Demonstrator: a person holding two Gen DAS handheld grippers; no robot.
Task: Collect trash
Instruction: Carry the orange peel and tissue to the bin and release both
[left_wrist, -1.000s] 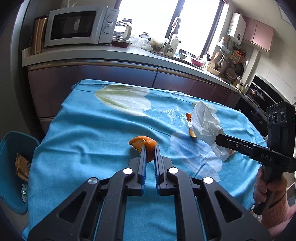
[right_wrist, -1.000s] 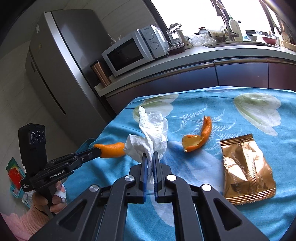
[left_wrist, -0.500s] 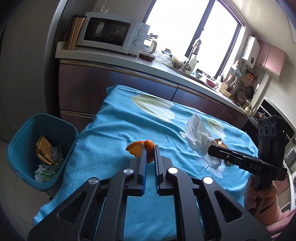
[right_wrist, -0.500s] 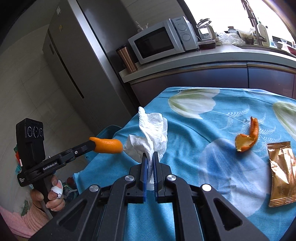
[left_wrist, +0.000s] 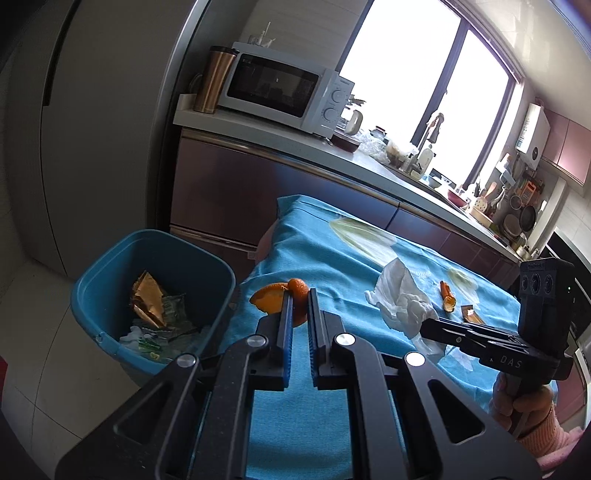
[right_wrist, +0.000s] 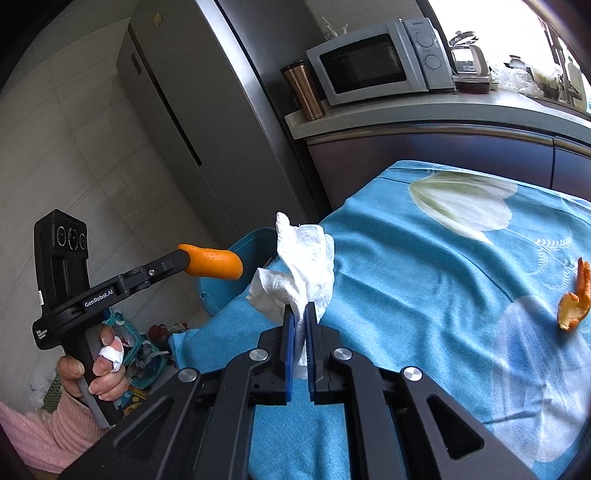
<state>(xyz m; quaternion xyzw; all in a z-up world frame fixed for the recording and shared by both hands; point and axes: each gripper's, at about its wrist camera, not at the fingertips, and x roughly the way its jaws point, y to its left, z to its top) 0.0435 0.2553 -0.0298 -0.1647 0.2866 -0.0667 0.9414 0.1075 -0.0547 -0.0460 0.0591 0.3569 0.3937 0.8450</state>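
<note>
A: What have your fingers got?

B: My left gripper (left_wrist: 299, 295) is pinched nearly closed on an orange peel (left_wrist: 277, 301), which sticks out past the tips at the centre of the left view. My right gripper (right_wrist: 300, 308) is clamped just as tight on a crumpled white tissue (right_wrist: 303, 262); it stands up above the tips, mid-frame in the right view.

A: Where are those two relative to the bin?

B: The blue bin (left_wrist: 110, 266) sits at the lower left of the left view, on the floor beside the table (left_wrist: 314, 251), with wrappers and scraps already inside. The peel hangs near the table's edge, just right of the bin's rim. In the right view the tissue is in front of the same table corner, with the bin's rim showing behind it.

A: Anything left on the table?

B: A second peel (right_wrist: 574, 295) lies on the blue cloth at the right edge of the right view, and in the left view a gold wrapper (left_wrist: 471, 314) lies just beyond it.
</note>
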